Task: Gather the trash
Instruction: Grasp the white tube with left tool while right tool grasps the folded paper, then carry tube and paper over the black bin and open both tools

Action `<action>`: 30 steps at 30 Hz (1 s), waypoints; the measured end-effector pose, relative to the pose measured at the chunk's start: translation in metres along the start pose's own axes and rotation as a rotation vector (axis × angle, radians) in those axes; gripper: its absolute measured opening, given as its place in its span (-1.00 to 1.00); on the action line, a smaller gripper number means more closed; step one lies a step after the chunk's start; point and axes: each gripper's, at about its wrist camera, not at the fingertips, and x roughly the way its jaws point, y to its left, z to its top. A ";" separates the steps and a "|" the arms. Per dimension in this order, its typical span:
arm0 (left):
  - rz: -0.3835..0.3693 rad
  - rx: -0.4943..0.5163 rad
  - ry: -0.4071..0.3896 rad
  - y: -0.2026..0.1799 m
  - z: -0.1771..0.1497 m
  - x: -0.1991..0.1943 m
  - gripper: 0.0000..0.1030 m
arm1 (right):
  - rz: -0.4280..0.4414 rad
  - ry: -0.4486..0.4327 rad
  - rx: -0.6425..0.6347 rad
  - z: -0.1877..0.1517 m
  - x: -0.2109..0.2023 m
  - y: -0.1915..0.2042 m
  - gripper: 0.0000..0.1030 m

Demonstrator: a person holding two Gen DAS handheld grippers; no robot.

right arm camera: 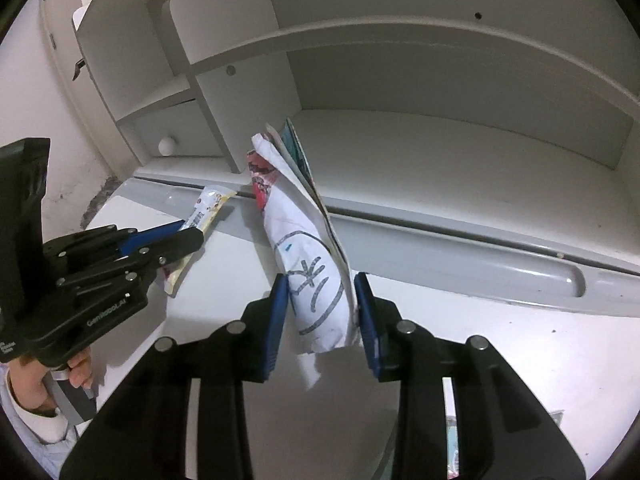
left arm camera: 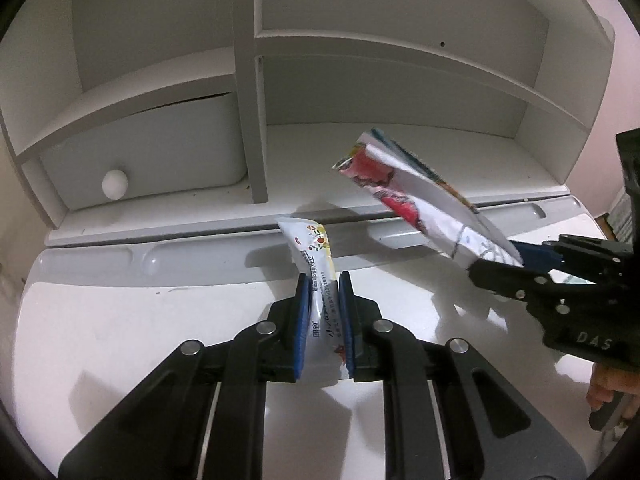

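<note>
A slim white sachet wrapper (left arm camera: pixel 316 248) with small fruit print stands between the blue pads of my left gripper (left arm camera: pixel 323 280), which is shut on it above the white desk (left arm camera: pixel 120 320). In the right wrist view the same sachet (right arm camera: pixel 210 204) sticks out of the left gripper (right arm camera: pixel 196 232) at the left. A larger crumpled white and red wrapper (right arm camera: pixel 304 240) is squeezed in my right gripper (right arm camera: pixel 321 280), and its top leans toward the shelf. From the left wrist view this wrapper (left arm camera: pixel 408 188) slants up and left out of the right gripper (left arm camera: pixel 496 260).
A white shelf unit (left arm camera: pixel 248 80) with open compartments stands behind the desk. Its lower left holds a drawer with a round knob (left arm camera: pixel 115 184). A grey grooved strip (left arm camera: pixel 120 260) runs along the desk's back edge. A person's hand (right arm camera: pixel 76 372) grips the left handle.
</note>
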 end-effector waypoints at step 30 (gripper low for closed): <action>-0.134 0.030 0.023 -0.023 0.003 0.001 -0.72 | -0.001 -0.053 0.043 -0.003 -0.012 0.001 -0.34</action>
